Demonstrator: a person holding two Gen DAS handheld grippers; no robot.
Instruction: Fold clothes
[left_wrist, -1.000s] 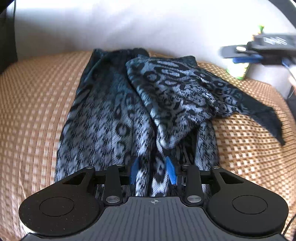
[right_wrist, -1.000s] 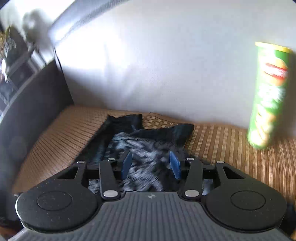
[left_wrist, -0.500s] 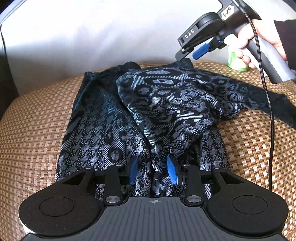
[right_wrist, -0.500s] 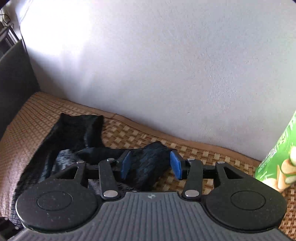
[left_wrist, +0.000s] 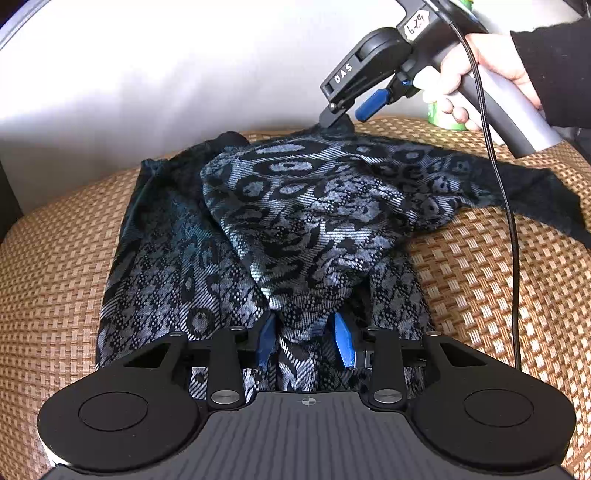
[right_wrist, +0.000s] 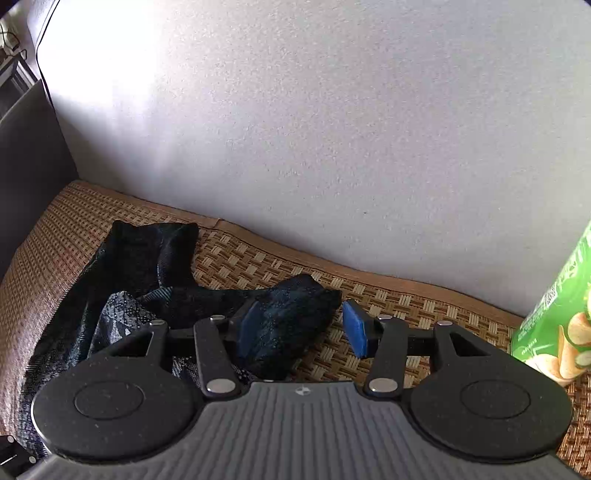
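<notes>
Left wrist view: patterned garment bunched between the left tongs, right tongs at its far edge.

Nearest the camera, the left tongs are closing, blue pads on either side of a raised fold of the black-and-grey garment; whether they already press the cloth cannot be told. The garment lies lengthwise on the woven mat, one part folded over toward the right, a dark sleeve trailing right. Farther off, a hand holds the right tongs tipped down at the garment's far edge, by the wall. In the right wrist view the right tongs are spread and opening, a dark cuff lying between them against the left pad, clear of the right pad. A green snack can stands on the mat at far right.
</notes>
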